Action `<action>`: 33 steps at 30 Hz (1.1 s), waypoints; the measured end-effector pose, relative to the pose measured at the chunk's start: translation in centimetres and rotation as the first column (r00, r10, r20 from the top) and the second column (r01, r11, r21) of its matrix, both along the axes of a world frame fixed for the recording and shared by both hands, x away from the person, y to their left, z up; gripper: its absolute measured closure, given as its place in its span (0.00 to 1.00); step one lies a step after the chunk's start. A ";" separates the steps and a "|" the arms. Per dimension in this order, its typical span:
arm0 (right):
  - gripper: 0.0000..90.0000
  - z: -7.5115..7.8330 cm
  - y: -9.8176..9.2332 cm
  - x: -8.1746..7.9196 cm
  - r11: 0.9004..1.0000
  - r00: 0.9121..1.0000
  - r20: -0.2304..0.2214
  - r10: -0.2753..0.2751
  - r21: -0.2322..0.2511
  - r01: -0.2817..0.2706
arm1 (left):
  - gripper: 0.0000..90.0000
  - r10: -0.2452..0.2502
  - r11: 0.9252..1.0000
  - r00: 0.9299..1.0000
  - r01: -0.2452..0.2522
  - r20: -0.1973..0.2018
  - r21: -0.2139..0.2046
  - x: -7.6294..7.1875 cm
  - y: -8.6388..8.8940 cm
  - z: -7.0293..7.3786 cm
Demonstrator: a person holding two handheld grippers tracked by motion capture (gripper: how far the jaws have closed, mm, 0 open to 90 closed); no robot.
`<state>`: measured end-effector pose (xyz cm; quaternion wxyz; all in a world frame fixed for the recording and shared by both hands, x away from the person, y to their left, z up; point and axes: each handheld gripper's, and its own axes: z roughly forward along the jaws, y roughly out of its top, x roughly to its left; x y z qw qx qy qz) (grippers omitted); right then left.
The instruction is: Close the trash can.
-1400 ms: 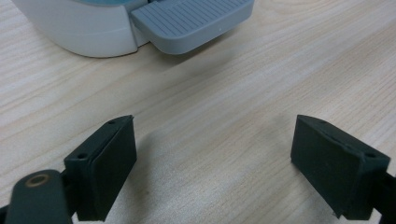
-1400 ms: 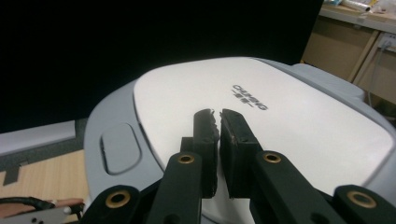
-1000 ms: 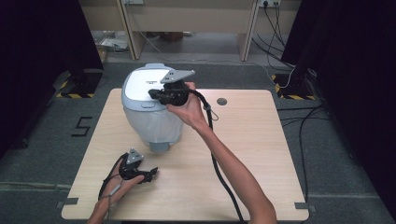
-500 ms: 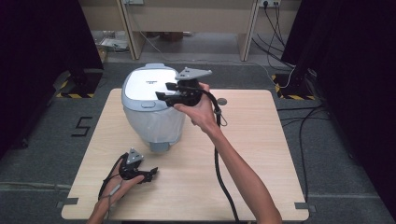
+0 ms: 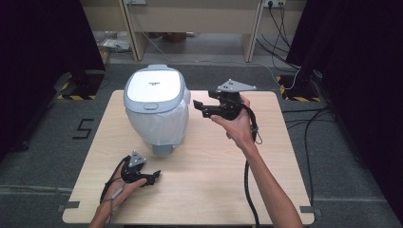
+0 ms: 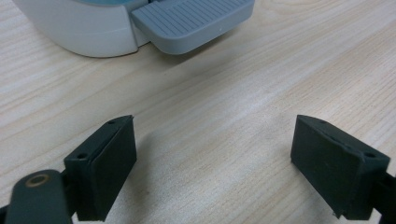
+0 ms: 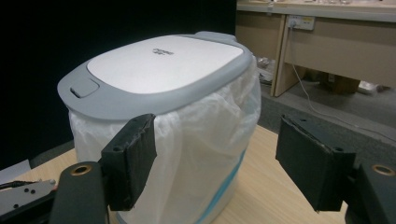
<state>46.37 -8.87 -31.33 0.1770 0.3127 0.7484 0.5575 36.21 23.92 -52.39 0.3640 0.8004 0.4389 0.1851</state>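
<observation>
1. Wooden desk (image 5: 266, 190) on grey floor, dark curtains either side.
2. Pedal bin (image 5: 154, 111), lid closed, white liner (image 7: 196, 140) draped over rim, stands near the desk's far-left corner. Probably light, rigid plastic; liner soft, slippery. Best grip: lid rim or pedal (image 6: 191, 23).
3. Right gripper (image 5: 199, 108) beside the bin, jaws just opened, nothing between.
4. Left gripper (image 5: 154, 176) near the front-left edge, jaws wide, empty.

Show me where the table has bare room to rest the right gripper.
The widest free patch is the table's right half, between the pedal bin and the right edge, under the right gripper. A smaller strip lies between the pedal and the near edge. The near-left corner is crowded by the left gripper.
</observation>
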 end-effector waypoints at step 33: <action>0.22 -9.8 -6.2 -4.0 0.983 0.990 -0.077 -0.122 -0.148 0.109 | 0.15 0.002 1.000 1.000 -0.002 0.003 -0.002 0.0 0.0 0.0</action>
